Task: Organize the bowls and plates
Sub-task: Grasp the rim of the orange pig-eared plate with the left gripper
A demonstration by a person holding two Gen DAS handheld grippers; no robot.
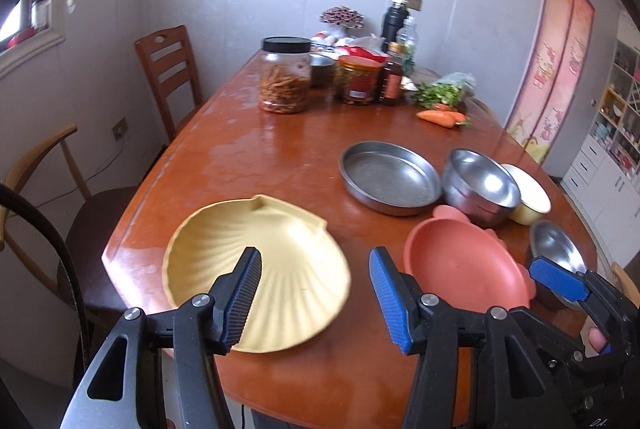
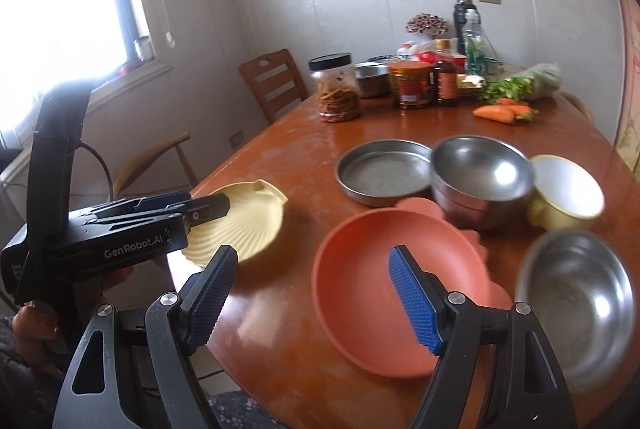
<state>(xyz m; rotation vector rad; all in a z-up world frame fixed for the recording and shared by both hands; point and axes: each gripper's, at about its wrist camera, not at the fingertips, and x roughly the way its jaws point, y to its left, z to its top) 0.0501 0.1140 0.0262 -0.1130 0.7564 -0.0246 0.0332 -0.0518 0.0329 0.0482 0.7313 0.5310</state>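
A yellow shell-shaped plate [image 1: 256, 269] lies at the near left of the wooden table [image 1: 280, 157]; my left gripper [image 1: 316, 293] is open above its near right edge. A salmon plate [image 1: 460, 269] lies to its right; it also shows in the right wrist view [image 2: 360, 277], where my right gripper [image 2: 312, 297] is open above its left rim. Behind stand a flat steel pan [image 1: 390, 181], a steel bowl [image 1: 480, 185], a cream bowl [image 1: 528, 195] and another steel bowl [image 2: 576, 301]. The yellow shell-shaped plate [image 2: 244, 221] lies under the left gripper [image 2: 200, 205].
At the far end stand a jar of snacks [image 1: 286, 75], a red tin [image 1: 358, 79], bottles [image 1: 392, 77], greens and carrots [image 1: 440, 116]. Wooden chairs [image 1: 168, 73] stand along the left side. The near table edge [image 2: 280, 405] runs just below both grippers.
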